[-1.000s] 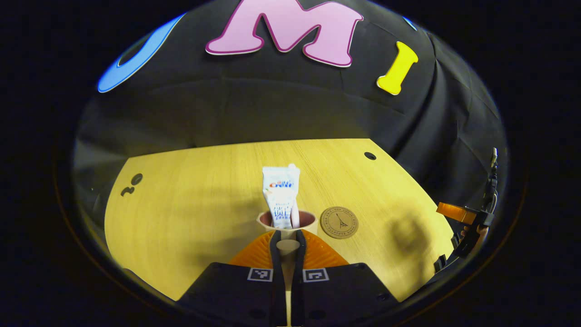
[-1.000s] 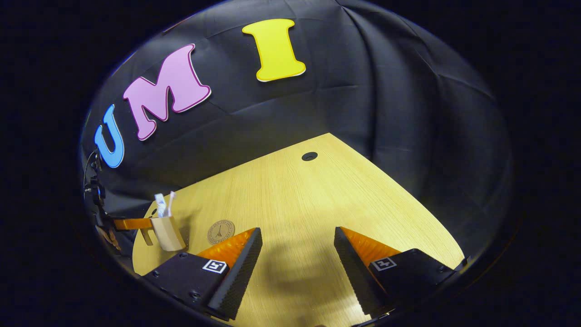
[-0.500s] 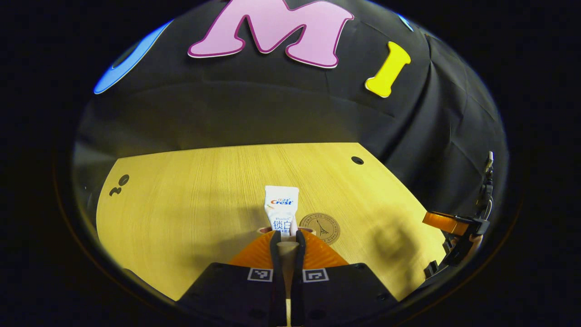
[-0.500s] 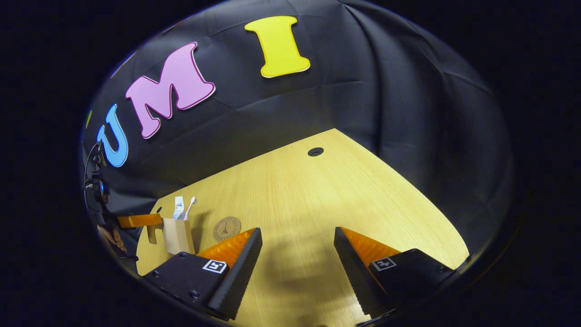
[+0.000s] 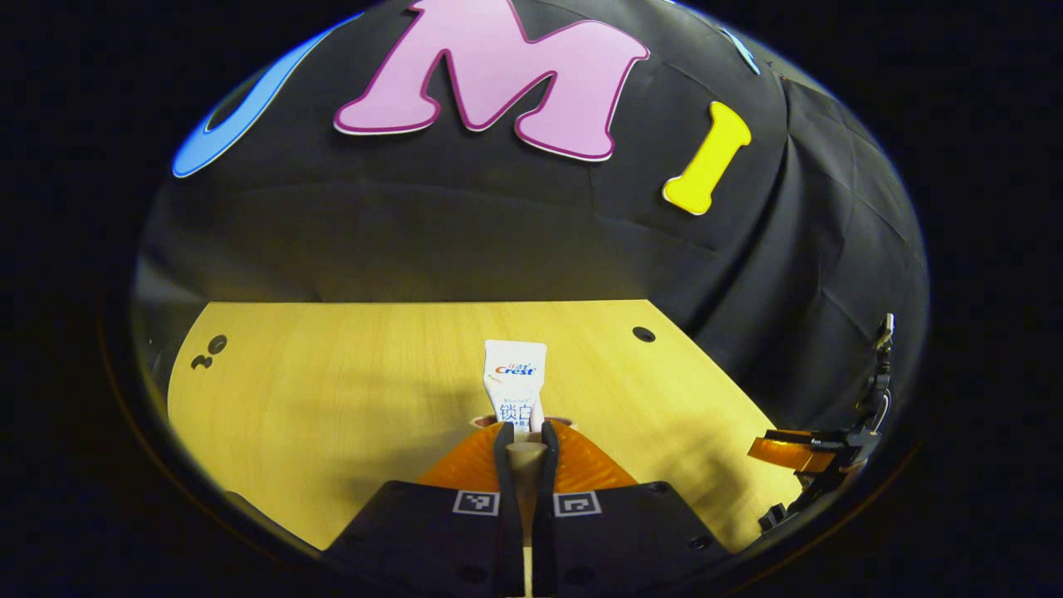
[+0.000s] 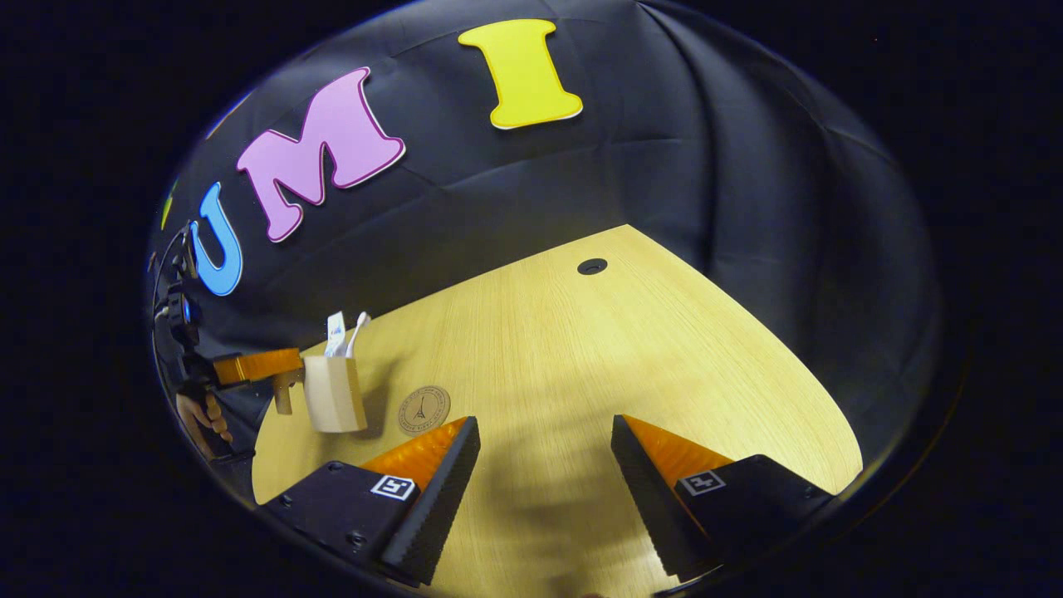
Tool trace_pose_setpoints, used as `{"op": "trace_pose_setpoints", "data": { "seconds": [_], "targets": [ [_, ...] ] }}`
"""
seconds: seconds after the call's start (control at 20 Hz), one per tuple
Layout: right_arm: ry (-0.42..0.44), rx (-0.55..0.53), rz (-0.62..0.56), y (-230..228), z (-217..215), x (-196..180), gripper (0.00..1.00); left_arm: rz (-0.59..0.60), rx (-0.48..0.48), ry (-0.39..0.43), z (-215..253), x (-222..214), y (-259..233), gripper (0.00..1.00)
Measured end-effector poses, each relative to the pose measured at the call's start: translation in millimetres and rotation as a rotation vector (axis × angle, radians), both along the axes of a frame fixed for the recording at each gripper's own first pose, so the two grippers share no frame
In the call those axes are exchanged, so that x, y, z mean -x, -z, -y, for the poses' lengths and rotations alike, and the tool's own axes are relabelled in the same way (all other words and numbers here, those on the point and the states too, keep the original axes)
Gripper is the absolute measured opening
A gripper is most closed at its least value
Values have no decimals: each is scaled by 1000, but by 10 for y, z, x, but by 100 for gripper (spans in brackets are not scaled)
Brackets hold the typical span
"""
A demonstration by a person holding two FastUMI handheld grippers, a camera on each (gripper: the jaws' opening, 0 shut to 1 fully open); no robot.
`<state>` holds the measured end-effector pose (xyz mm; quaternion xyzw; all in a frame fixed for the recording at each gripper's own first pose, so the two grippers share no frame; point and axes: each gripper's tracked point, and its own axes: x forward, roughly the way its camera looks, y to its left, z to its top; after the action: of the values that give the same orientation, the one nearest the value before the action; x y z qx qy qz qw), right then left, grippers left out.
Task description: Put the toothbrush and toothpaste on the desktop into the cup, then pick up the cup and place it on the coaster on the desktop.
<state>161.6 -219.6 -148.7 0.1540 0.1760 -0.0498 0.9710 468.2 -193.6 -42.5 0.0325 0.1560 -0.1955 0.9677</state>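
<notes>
The left tongs (image 5: 525, 432) are narrow, both fingers clamped on the near wall of the cup (image 5: 526, 451), which sits right at their tips. A toothpaste (image 5: 515, 392) tube stands upright in the cup, rising just past the fingertips. In the right gripper view the same cup (image 6: 335, 394) hangs off the table (image 6: 581, 349), held from its far side by the left tongs (image 6: 282, 390), with a hand (image 6: 203, 415) behind them. The toothpaste (image 6: 335, 334) and the toothbrush (image 6: 358, 330) stick up out of the cup side by side, the toothbrush leaning slightly toward the right tongs. The coaster (image 6: 423, 409) lies flat on the table between the cup and the right tongs, just ahead of their left finger and beside the cup's base; the cup is not on it.

The right tongs (image 6: 544, 432) are wide, nothing between their fingers, pointing out over bare table. In the left gripper view the right tongs (image 5: 797, 457) show off to the right, at the table's edge, well apart from the cup.
</notes>
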Motion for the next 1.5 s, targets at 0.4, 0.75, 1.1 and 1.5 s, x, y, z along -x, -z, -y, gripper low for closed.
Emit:
{"op": "trace_pose_setpoints", "data": {
  "seconds": [0.4,0.75,1.1,1.5],
  "targets": [
    [-10,9,-26,68,11,-29,98,79,45,89,662,-499,18,9],
    [-9,13,-22,46,50,-48,98,101,48,107,772,-514,182,9],
    [-32,48,-10,47,-31,35,98,147,6,99,718,-116,417,10],
    [-68,52,-6,41,-192,175,98,121,-20,91,702,64,587,22]
  ]
}}
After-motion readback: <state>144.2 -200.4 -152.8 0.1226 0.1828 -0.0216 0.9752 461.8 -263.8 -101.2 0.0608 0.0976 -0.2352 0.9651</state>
